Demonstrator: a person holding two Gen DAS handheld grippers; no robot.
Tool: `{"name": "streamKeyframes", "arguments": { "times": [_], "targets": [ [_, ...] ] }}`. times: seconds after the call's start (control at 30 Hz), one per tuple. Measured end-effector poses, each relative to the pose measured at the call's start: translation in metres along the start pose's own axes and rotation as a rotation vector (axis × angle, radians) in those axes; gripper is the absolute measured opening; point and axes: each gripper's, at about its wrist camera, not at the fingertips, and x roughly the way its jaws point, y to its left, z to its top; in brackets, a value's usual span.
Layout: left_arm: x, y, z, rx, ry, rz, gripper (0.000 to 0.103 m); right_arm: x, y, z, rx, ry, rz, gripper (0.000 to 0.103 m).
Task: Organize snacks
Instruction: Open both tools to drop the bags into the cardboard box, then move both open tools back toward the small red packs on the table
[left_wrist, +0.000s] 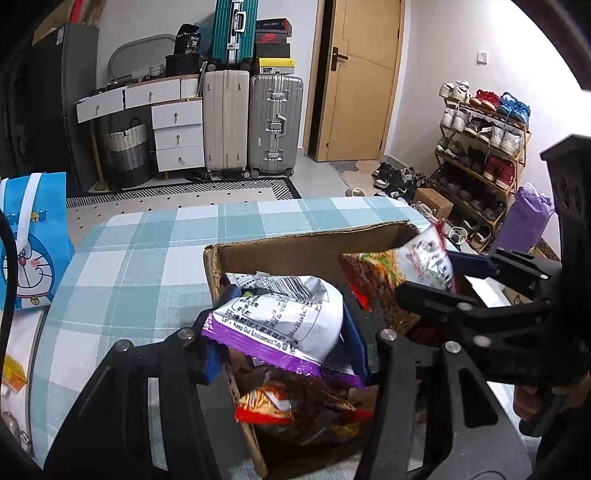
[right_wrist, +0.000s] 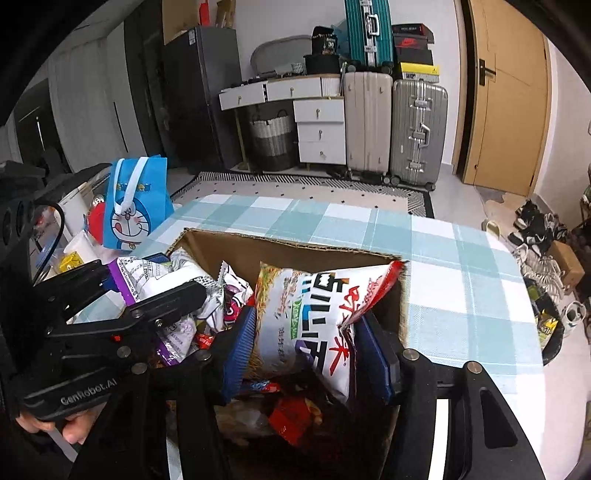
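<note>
An open cardboard box (left_wrist: 295, 251) of snack packets stands on the checked table; it also shows in the right wrist view (right_wrist: 280, 251). My left gripper (left_wrist: 288, 354) is shut on a white and purple snack packet (left_wrist: 284, 317) and holds it over the box. That packet shows at the left in the right wrist view (right_wrist: 155, 280). My right gripper (right_wrist: 306, 350) is shut on a white and red snack packet (right_wrist: 314, 314), also over the box. The same packet appears in the left wrist view (left_wrist: 413, 269). Several more packets (left_wrist: 295, 402) lie inside the box.
A blue Doraemon bag (left_wrist: 33, 243) stands at the table's left edge, also in the right wrist view (right_wrist: 136, 206). The checked tablecloth (left_wrist: 155, 251) stretches left of and behind the box. Suitcases (left_wrist: 251, 122), drawers and a shoe rack (left_wrist: 480, 147) stand beyond the table.
</note>
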Motion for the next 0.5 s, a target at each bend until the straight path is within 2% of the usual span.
{"name": "streamKeyframes", "arguments": {
  "times": [0.03,0.1,0.17,0.23,0.3,0.33,0.37,0.5],
  "targets": [
    [-0.002,0.0,-0.001,0.001,0.001,0.002,0.053,-0.005,-0.001,-0.002,0.003,-0.013,0.006,0.069],
    [-0.011,0.0,-0.002,0.004,-0.008,-0.001,0.072,-0.02,-0.003,-0.006,0.007,-0.043,-0.002,0.072],
    [-0.022,0.001,-0.003,0.001,-0.026,-0.005,0.084,-0.034,-0.005,-0.009,0.017,-0.067,-0.005,0.082],
    [-0.035,0.001,-0.005,-0.009,-0.038,-0.017,0.085,-0.049,-0.008,-0.015,0.039,-0.092,-0.006,0.096],
    [-0.049,0.001,-0.009,-0.014,-0.033,-0.026,0.09,-0.062,-0.011,-0.023,0.056,-0.106,-0.003,0.101],
    [-0.055,0.001,-0.012,-0.017,-0.031,-0.026,0.094,-0.068,-0.012,-0.028,0.066,-0.109,0.0,0.102],
    [-0.061,0.0,-0.014,-0.016,-0.03,-0.025,0.103,-0.073,-0.012,-0.032,0.072,-0.109,0.002,0.102],
    [-0.09,-0.001,-0.029,-0.006,-0.041,-0.014,0.102,-0.089,-0.015,-0.052,0.106,-0.108,-0.002,0.102]
  ]
}}
